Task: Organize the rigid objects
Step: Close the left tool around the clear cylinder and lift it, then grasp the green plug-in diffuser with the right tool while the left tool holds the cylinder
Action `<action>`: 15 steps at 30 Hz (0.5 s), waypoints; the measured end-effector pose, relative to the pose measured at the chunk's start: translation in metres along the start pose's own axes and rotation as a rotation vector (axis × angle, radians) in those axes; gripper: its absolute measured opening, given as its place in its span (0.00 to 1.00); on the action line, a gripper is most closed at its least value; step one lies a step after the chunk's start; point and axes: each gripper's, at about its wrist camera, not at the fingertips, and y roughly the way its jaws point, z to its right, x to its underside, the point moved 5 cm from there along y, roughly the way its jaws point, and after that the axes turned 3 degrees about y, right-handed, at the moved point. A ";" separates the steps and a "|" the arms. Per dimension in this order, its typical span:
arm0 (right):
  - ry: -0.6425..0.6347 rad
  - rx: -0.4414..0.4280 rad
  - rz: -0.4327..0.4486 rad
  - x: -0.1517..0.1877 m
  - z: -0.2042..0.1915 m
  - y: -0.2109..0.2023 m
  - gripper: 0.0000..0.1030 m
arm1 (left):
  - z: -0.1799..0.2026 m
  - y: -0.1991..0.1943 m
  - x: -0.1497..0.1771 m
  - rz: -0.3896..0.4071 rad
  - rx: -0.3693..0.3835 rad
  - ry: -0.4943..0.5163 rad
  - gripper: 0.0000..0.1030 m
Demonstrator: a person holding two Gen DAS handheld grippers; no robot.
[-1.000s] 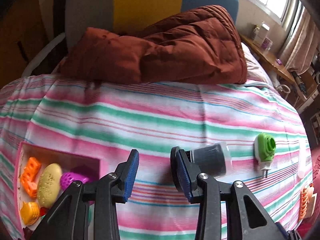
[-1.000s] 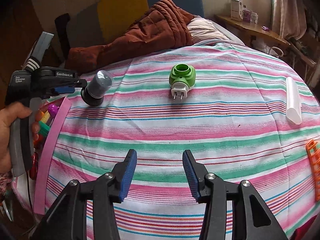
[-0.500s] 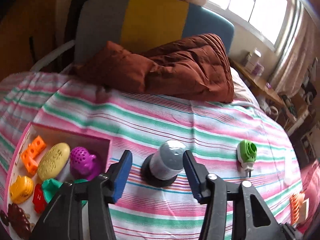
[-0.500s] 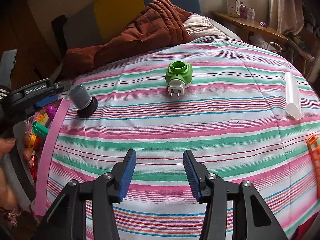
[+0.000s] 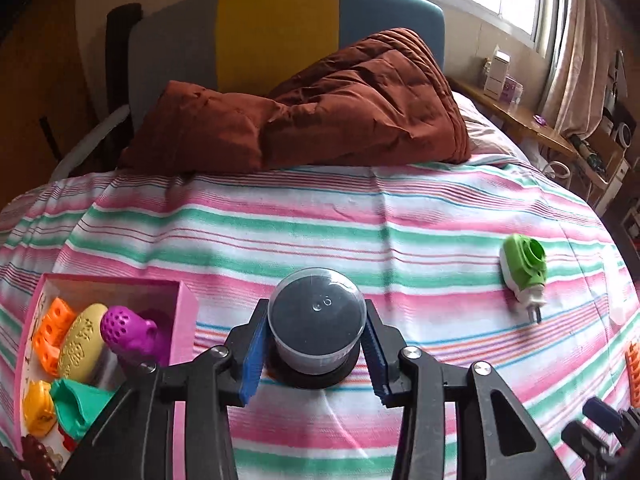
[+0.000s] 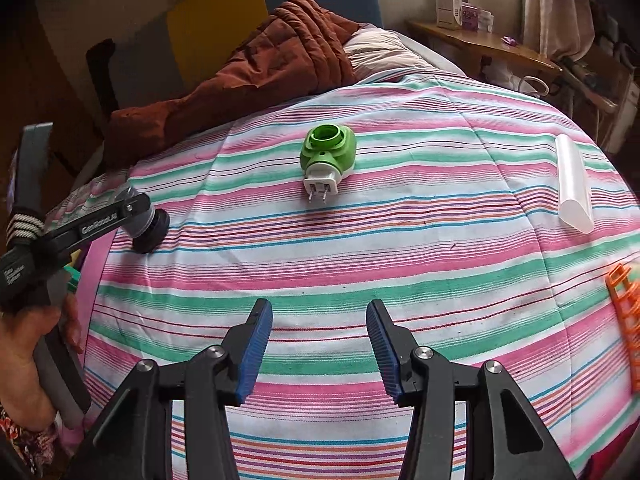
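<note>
A dark cylinder with a clear cap and black base [image 5: 317, 330] stands on the striped bed. My left gripper [image 5: 316, 354] has its blue pads on both sides of it, touching or nearly touching; it still rests on the sheet. It also shows in the right wrist view [image 6: 149, 227], held by the left gripper [image 6: 132, 212]. My right gripper [image 6: 319, 352] is open and empty above the sheet. A green plug-in device [image 6: 327, 159] lies ahead of it, also seen in the left wrist view [image 5: 524, 270].
A pink box [image 5: 182, 308] at the left holds several plastic toys. A white tube [image 6: 573, 184] and an orange grid piece [image 6: 626, 312] lie at the right. A brown quilt [image 5: 320, 112] is piled at the headboard.
My left gripper has moved forward around the dark cylinder and its pads have closed in on it. The right gripper has barely moved.
</note>
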 end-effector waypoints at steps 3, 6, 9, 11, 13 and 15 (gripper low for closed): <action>0.035 0.011 -0.008 -0.002 0.011 0.005 0.49 | 0.014 -0.011 0.011 -0.006 0.047 0.025 0.42; 0.058 0.013 -0.007 -0.001 0.017 0.007 0.48 | 0.028 -0.019 0.022 -0.003 0.085 0.063 0.42; 0.062 0.003 0.006 -0.002 0.017 0.007 0.48 | 0.034 -0.021 0.029 0.001 0.081 0.094 0.42; 0.056 -0.005 0.020 -0.002 0.016 0.007 0.48 | 0.034 -0.021 0.030 0.003 0.086 0.093 0.42; 0.054 -0.021 0.040 -0.003 0.014 0.005 0.48 | 0.032 -0.020 0.029 -0.001 0.097 0.080 0.42; 0.056 -0.035 0.069 -0.006 0.013 0.003 0.48 | 0.030 -0.020 0.029 0.000 0.105 0.079 0.42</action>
